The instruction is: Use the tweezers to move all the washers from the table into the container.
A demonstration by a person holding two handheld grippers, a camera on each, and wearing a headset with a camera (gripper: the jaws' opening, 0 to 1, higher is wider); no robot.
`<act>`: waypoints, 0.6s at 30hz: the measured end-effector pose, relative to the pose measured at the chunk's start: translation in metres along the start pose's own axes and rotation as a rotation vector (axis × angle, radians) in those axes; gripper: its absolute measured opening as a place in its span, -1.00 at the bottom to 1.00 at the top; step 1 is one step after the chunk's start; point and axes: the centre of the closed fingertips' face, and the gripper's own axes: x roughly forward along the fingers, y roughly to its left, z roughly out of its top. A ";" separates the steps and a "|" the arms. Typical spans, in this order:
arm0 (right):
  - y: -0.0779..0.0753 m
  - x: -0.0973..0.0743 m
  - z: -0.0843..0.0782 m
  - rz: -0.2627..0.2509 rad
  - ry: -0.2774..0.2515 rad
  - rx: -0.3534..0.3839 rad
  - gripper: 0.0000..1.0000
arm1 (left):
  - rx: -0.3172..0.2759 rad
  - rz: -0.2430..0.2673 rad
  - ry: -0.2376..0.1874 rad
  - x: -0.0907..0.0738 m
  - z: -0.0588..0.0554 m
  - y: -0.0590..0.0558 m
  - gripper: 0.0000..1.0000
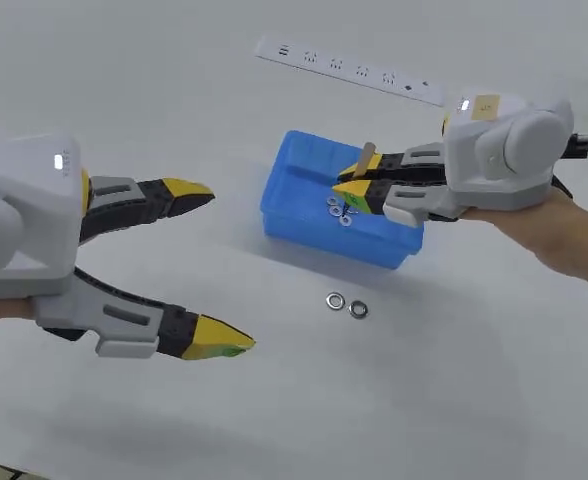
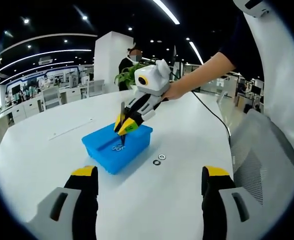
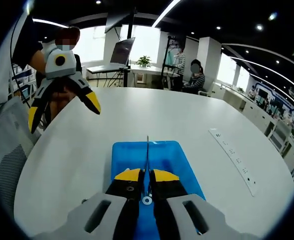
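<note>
Right tongs (image 1: 359, 190) pinch slim tweezers (image 1: 366, 158), tips inside blue plastic container (image 1: 309, 228) w/ round steel washers (image 1: 340, 211). Left tongs (image 1: 224, 270) spread, idle. Two loose washers (image 1: 346, 304) lie on white bench (image 1: 424, 390) near it. Release low, avoid bounce-out, then fetch those.

No legible text or markings.

White table (image 1: 274, 420), round-edged: blue container (image 1: 314, 232) mid-table, two washers (image 1: 335, 300) side by side just near of it, white power strip (image 1: 349, 70) far beyond.
</note>
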 end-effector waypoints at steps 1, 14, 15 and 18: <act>0.000 -0.001 0.001 0.000 -0.001 -0.003 -0.83 | 0.001 0.002 0.001 0.000 0.000 0.000 0.81; -0.003 -0.009 0.004 -0.019 0.011 0.006 -0.85 | -0.017 0.070 -0.090 0.011 0.031 0.030 0.65; -0.002 -0.008 0.004 -0.017 0.015 0.000 -0.85 | -0.020 0.077 -0.098 0.014 0.037 0.036 0.64; 0.001 -0.006 0.005 -0.010 0.025 -0.012 -0.85 | -0.011 0.090 -0.095 0.024 0.048 0.047 0.47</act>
